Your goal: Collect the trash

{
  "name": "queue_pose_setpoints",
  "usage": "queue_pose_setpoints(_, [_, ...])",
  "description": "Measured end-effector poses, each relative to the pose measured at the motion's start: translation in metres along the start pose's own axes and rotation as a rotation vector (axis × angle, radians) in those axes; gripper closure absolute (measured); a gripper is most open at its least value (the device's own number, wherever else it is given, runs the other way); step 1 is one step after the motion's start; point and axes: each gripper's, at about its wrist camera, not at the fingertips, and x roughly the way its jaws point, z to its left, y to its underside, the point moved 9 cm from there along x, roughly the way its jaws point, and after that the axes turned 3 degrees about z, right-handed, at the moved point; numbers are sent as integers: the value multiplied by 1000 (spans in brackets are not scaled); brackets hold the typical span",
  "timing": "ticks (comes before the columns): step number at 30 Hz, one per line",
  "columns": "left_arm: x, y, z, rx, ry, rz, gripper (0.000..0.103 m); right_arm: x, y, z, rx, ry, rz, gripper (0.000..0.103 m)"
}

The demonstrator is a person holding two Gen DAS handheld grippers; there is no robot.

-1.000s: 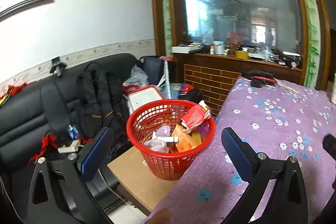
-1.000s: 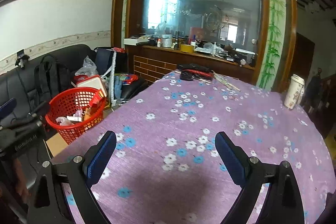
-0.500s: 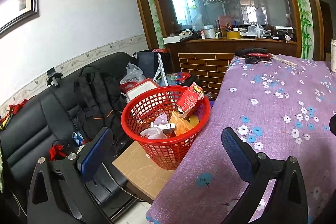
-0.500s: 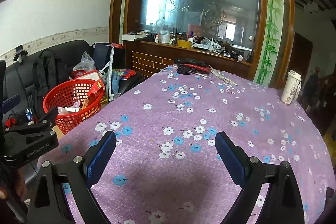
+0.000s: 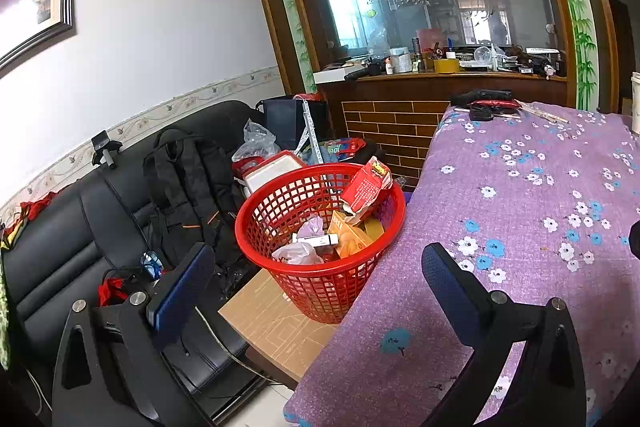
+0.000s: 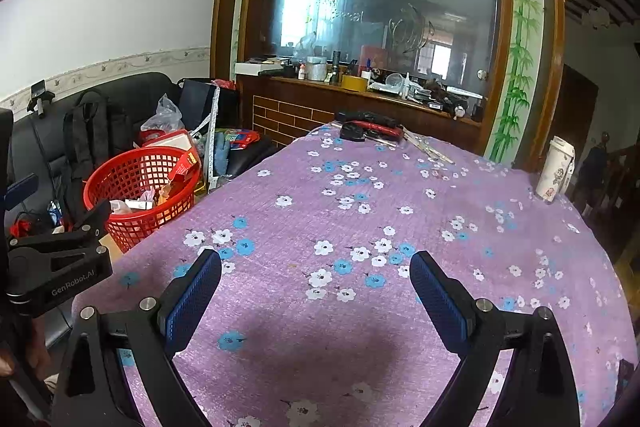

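While both jaws gape empty, red basket (image 5: 320,227) w/ trash sits beside table (image 6: 360,219).

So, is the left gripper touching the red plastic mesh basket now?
Apart. In the left wrist view the left gripper is open and empty, its blue fingers short of the red plastic mesh basket, with sofa showing between them.

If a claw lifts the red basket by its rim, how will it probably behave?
The red basket is thin open-mesh plastic, so probably light, with a rim that flexes. A red carton leans over its rim and may fall out if it tilts.
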Motion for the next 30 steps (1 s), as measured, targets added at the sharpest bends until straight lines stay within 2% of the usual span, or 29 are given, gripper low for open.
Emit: queue_pose_setpoints(30, [1,10,-1,4,1,17,0,5,8,2,-9,2,23,6])
